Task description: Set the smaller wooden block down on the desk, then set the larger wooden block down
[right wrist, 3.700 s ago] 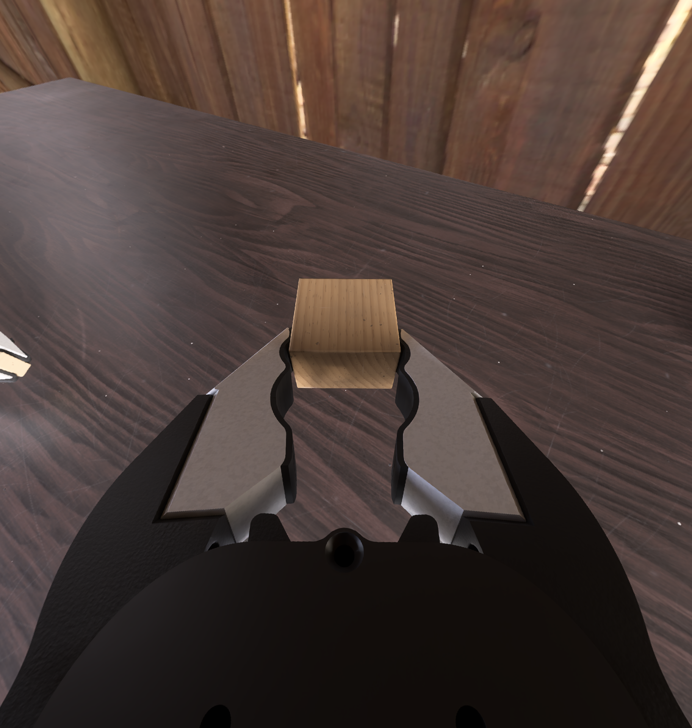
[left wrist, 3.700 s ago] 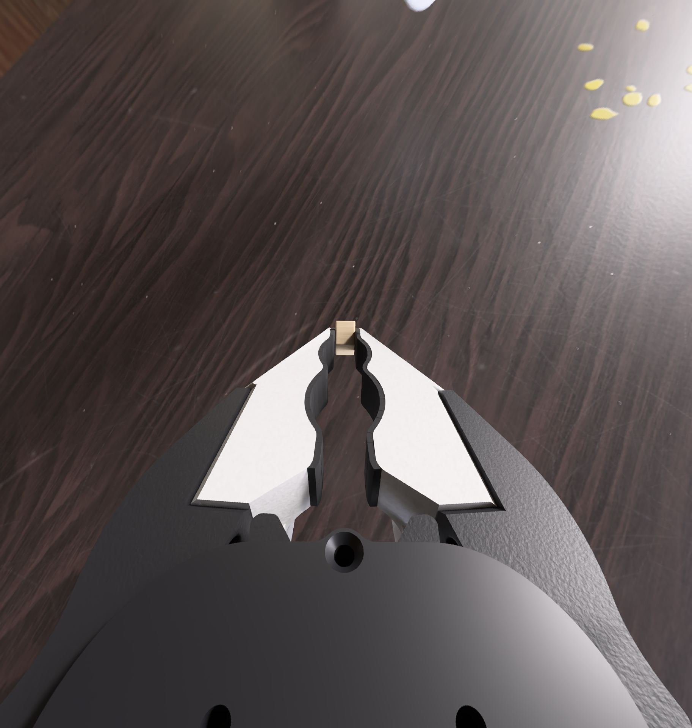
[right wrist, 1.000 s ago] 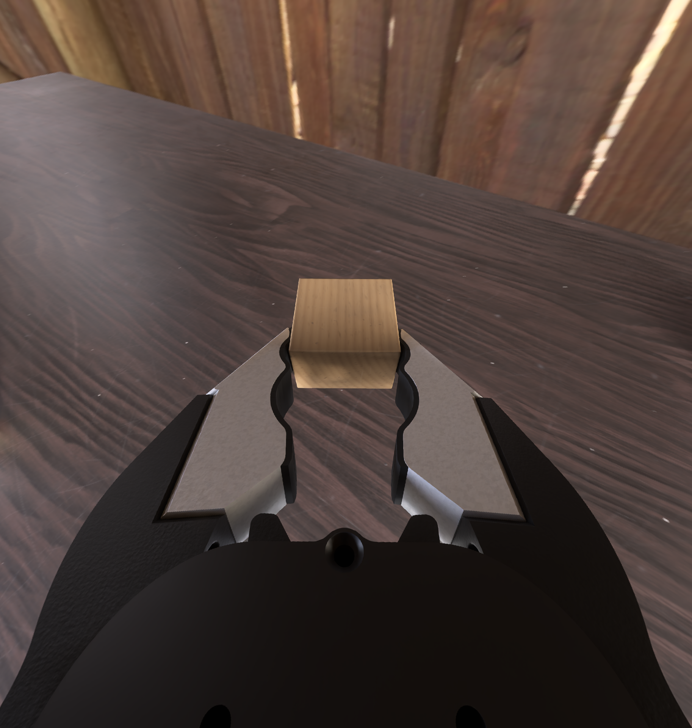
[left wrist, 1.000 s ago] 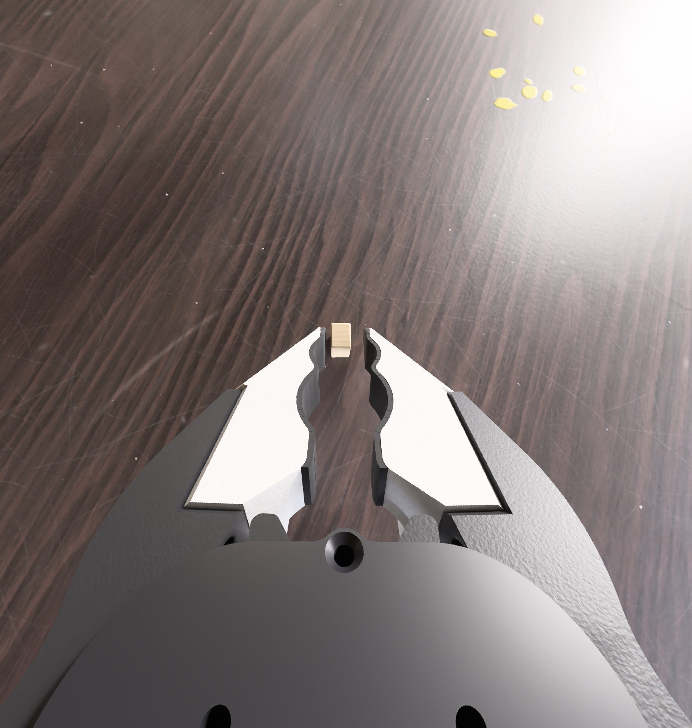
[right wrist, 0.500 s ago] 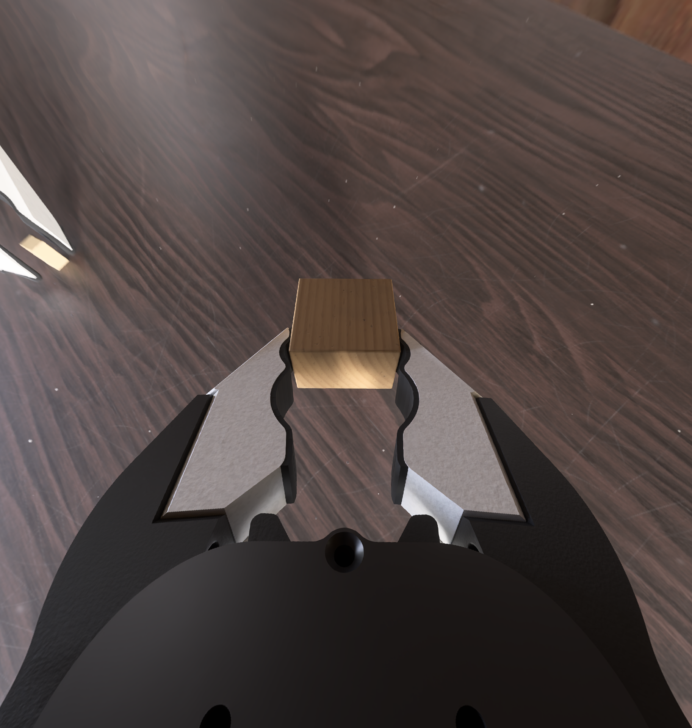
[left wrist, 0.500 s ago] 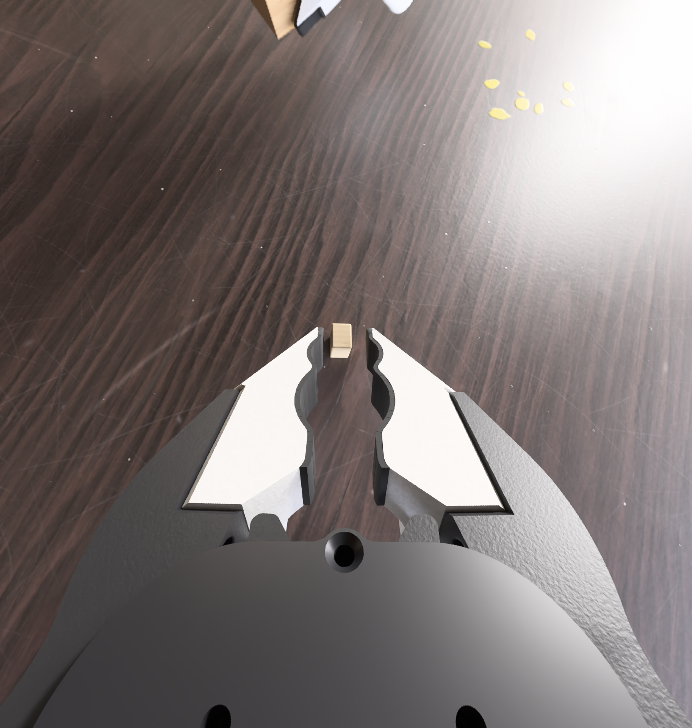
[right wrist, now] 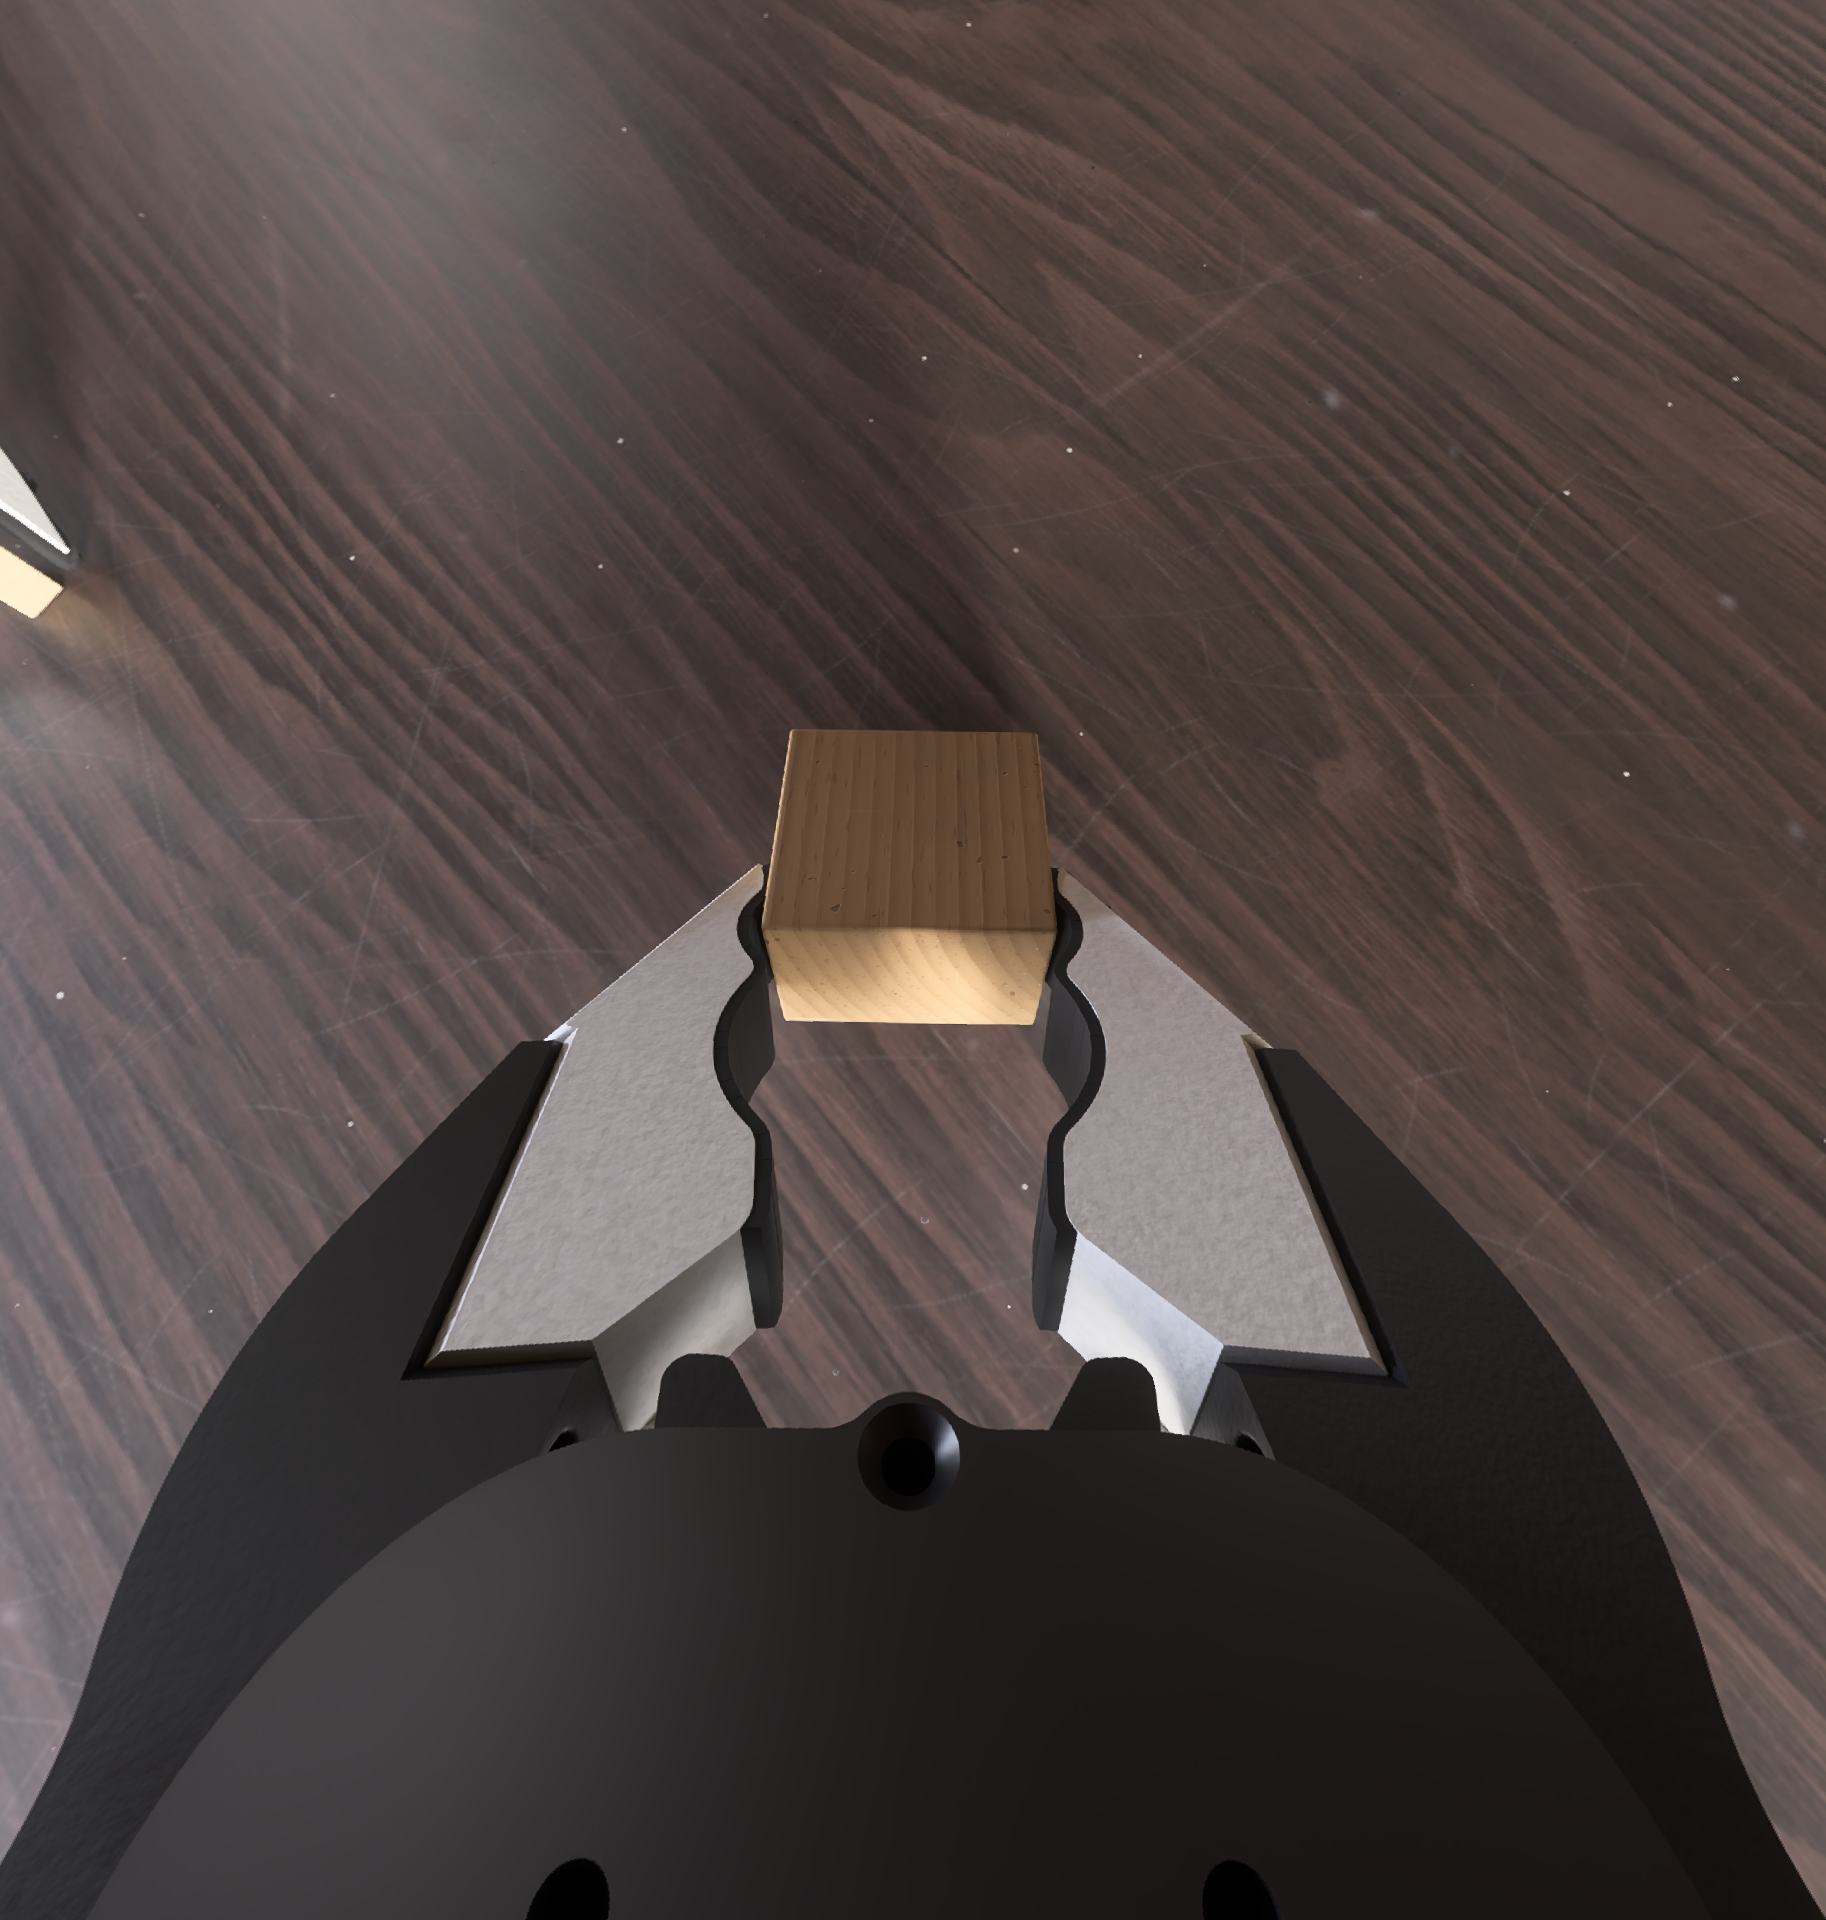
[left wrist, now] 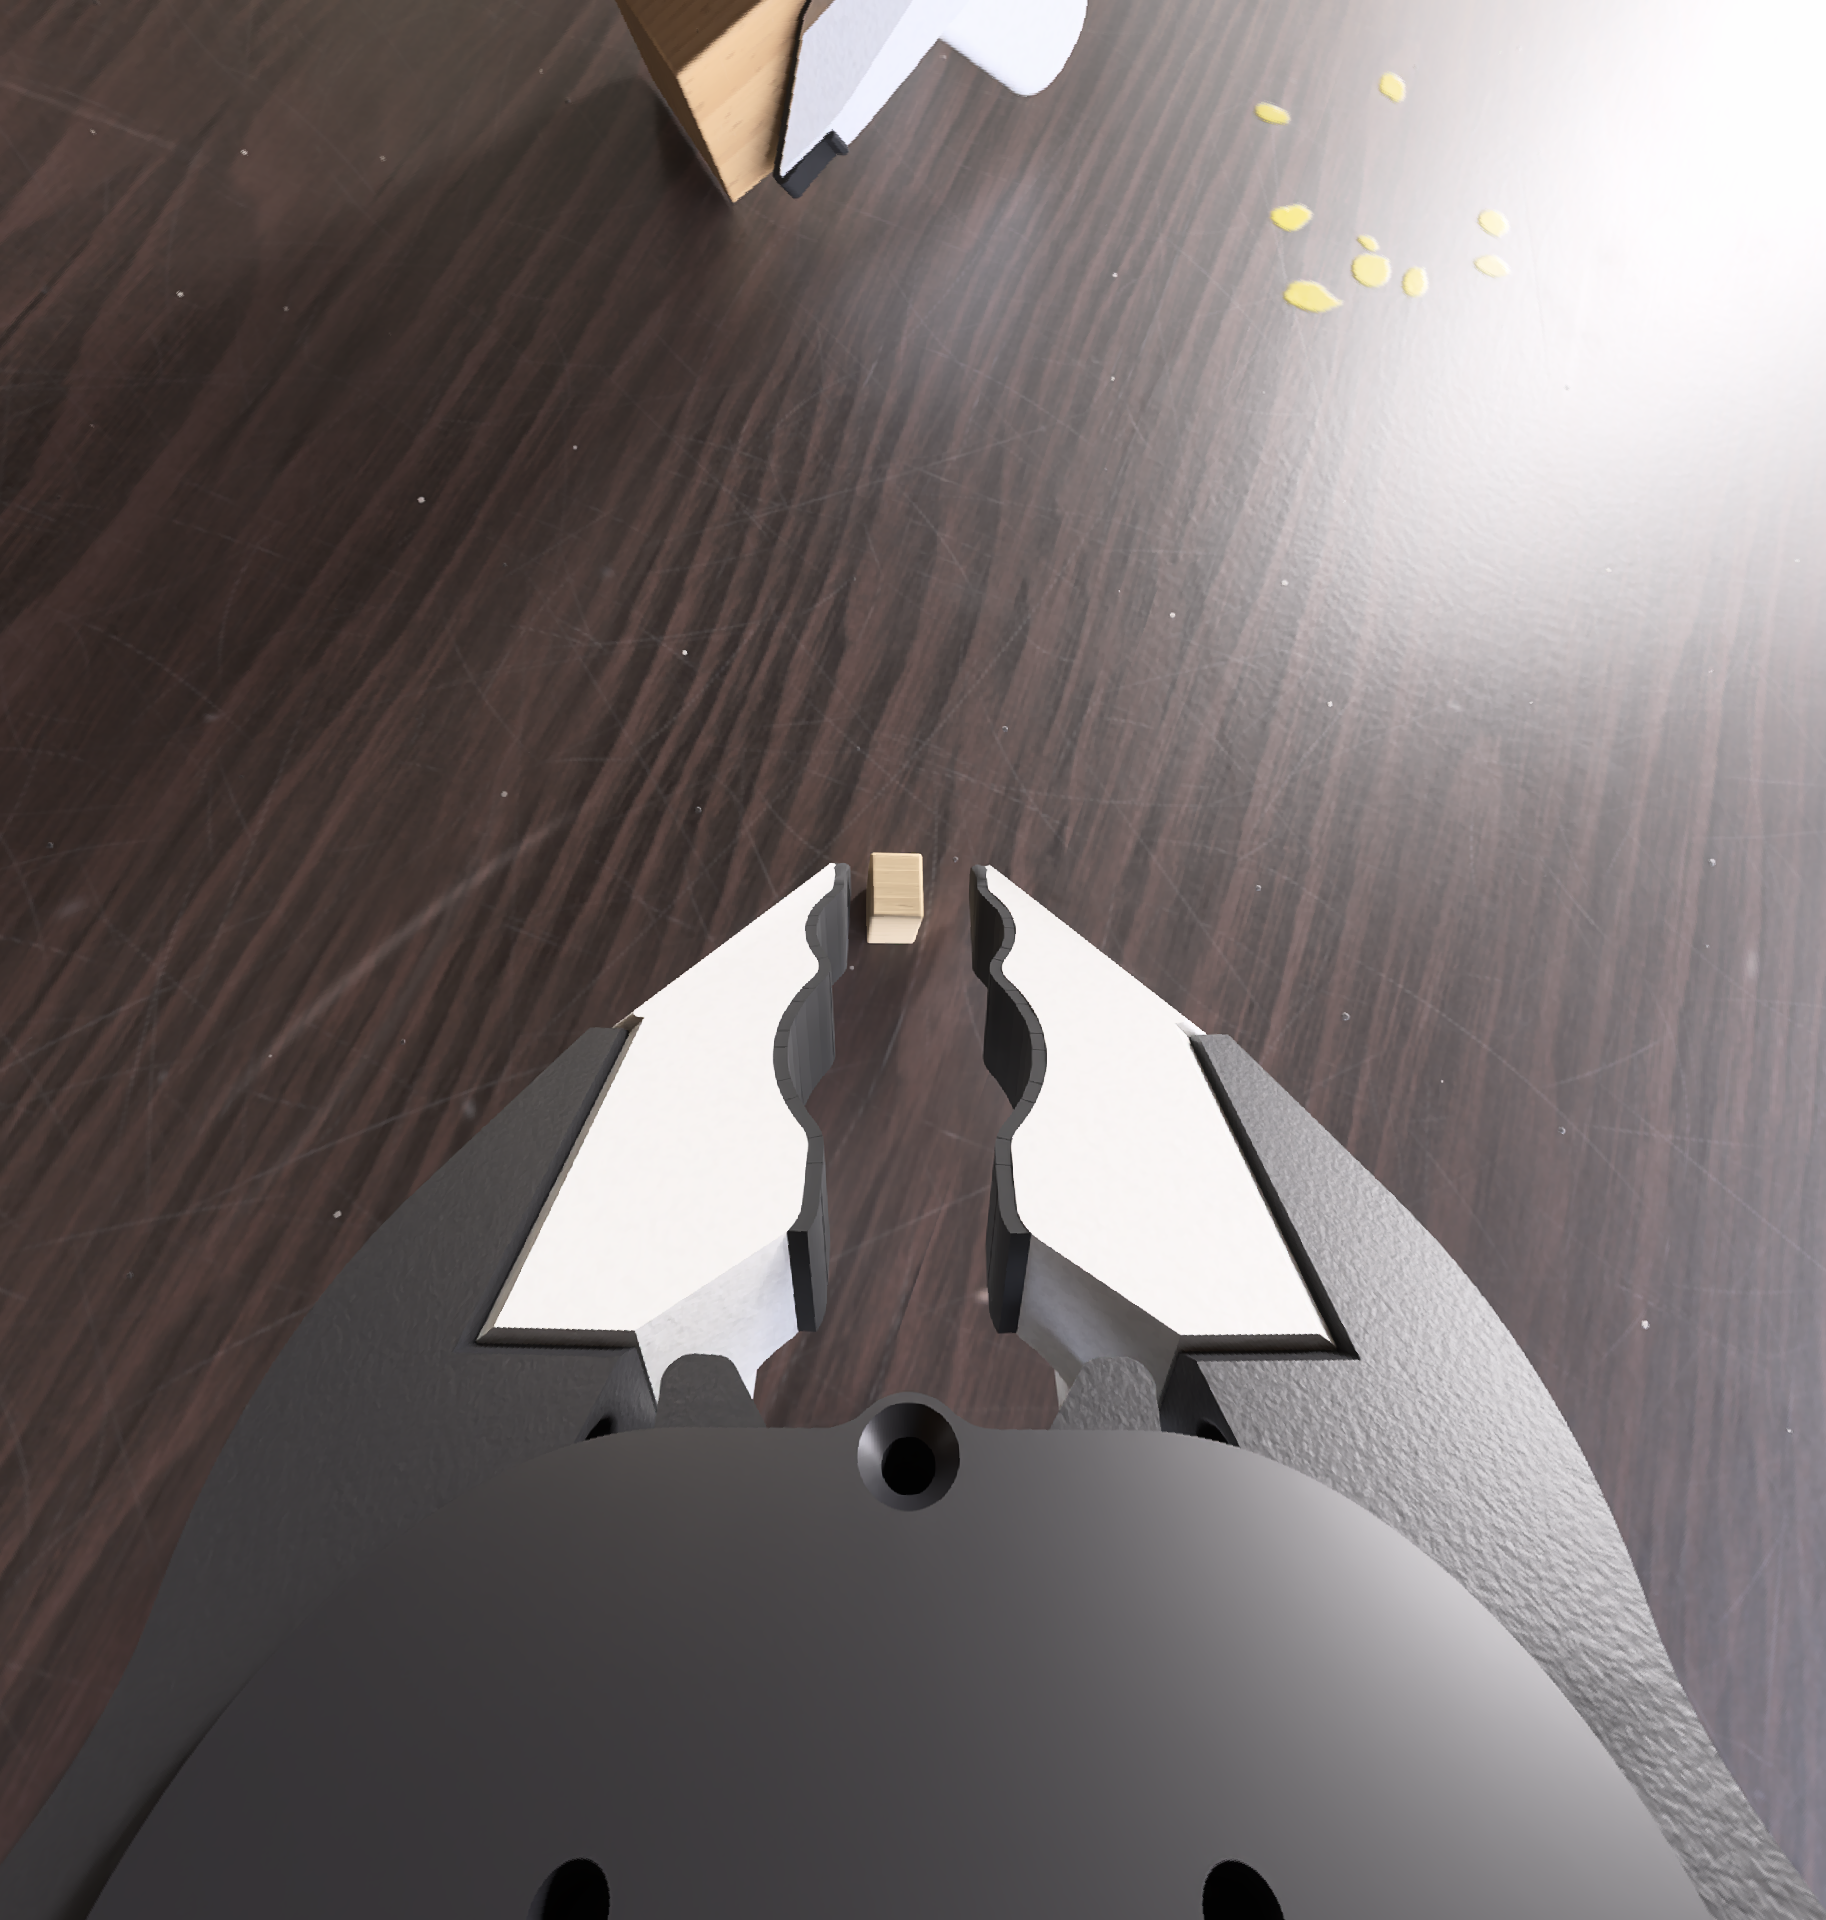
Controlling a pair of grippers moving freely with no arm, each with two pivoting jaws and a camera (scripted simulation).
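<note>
The smaller wooden block is a tiny pale cube standing on the dark wooden desk. My left gripper is open around it, with a gap on each side. The block also shows at the left edge of the right wrist view, beside a left fingertip. My right gripper is shut on the larger wooden block, a tan cube held at the fingertips close over the desk. That block and a right finger show at the top of the left wrist view.
Several small yellow flecks lie on the desk at the far right of the left wrist view, beside a bright glare patch. The dark wood surface stretches ahead of the right gripper.
The left jaws opened a little wider off the smaller block. The right gripper, with the larger block, tilted down and came lower and nearer the left gripper.
</note>
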